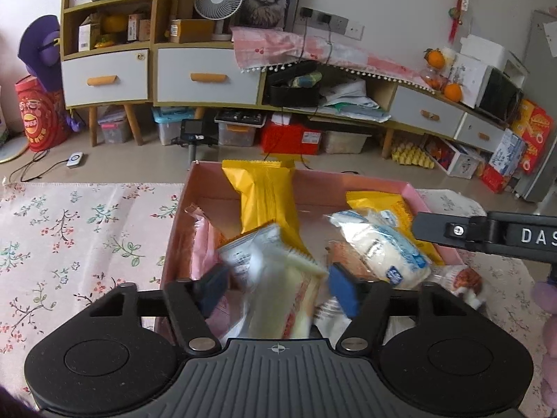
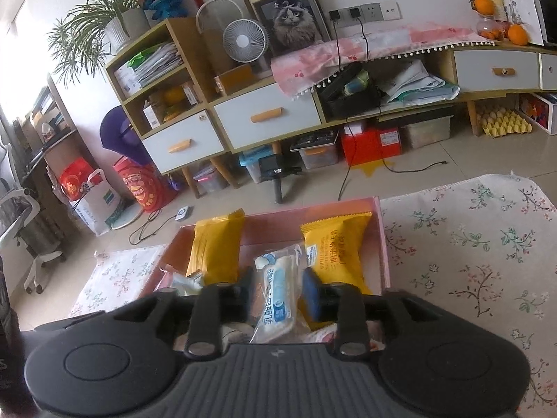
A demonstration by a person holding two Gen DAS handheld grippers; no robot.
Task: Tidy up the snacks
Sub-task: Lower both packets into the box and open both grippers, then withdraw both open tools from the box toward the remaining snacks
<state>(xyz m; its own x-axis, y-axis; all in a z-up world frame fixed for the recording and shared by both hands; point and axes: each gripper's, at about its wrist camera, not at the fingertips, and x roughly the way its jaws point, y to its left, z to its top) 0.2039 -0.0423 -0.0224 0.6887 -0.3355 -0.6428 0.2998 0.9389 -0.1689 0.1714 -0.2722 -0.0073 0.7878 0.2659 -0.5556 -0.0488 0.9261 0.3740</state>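
- Left claw [image 1: 278,291]: spread over the near end of the pink box [image 1: 410,188], with a blurred clear-wrapped bar [image 1: 275,278] between its blue pads [image 1: 343,291]. The pads do not seem to press on it, so I judge the bar released or dropping rather than held.
- Right claw [image 2: 280,292]: partly spread, a white-and-blue pack [image 2: 276,296] lying lengthwise between the pads, with a gap visible at least on the right side. It looks let go, lying on the other snacks.
- The same pack shows from the left wrist [image 1: 383,247], lying in the right half of the box; the other claw's arm beside it reads "DAS", the rest cut off.
- Snacks in the box: two yellow packs, one standing at the back left [image 2: 216,247], one at the right [image 2: 336,247], plus pinkish wrappers low on the left [image 1: 202,237].
- Writing: the right yellow pack carries printed characters, and the white-and-blue pack has blue characters along it; neither is sharp enough to read.
- One reddish wrapped snack [image 1: 466,278] seems to lie outside the box, just beside its right wall, on the table's floral cloth [image 1: 69,230].
- Progress, as a judgement: most snacks are in the box, loosely heaped; the stray one and some tidying remain.
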